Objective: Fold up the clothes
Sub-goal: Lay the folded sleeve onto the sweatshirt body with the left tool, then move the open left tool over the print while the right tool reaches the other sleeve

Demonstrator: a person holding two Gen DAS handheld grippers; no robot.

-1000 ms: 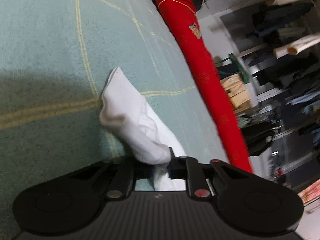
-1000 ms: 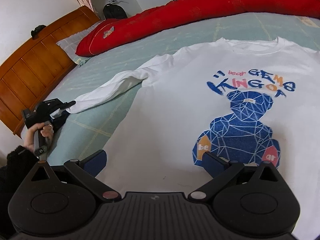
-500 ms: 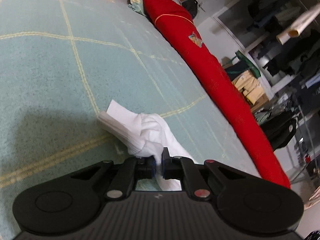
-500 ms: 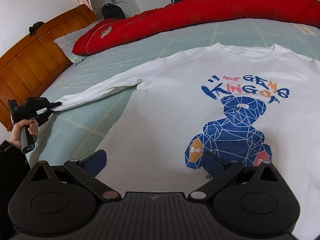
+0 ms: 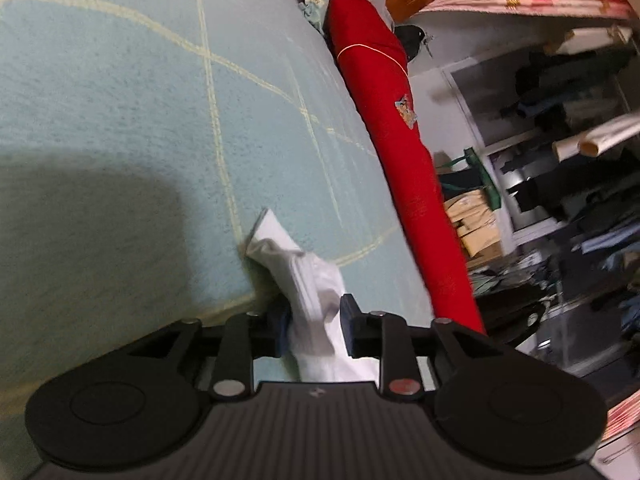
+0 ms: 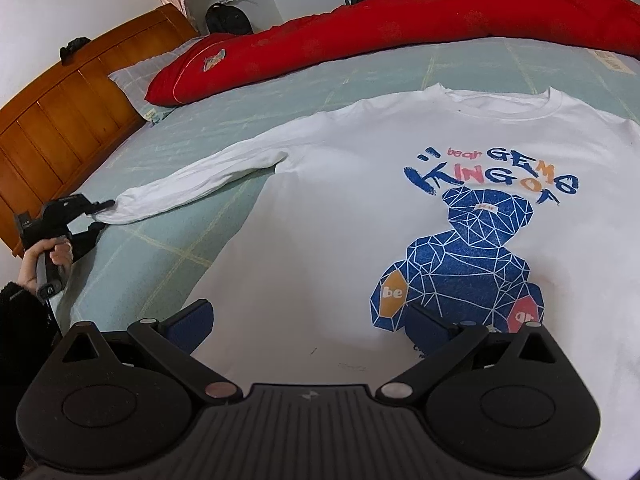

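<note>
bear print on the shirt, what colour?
Mostly blue bear print with white lines; clearest in the right wrist view.

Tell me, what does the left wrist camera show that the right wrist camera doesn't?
Only the left wrist view shows cluttered shelves beyond the bed and the sleeve cuff close up between the left gripper pads, which have just been opening. Only the right shows the shirt's bear print, the headboard and the open right gripper. Both show the red quilt and the green sheet.

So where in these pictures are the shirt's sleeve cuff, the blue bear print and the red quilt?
sleeve cuff [image 5: 276,246], left wrist view, on its free end.
blue bear print [image 6: 464,272], right wrist view, on the bear's body.
red quilt [image 6: 400,40], right wrist view, on the middle of the roll.
</note>
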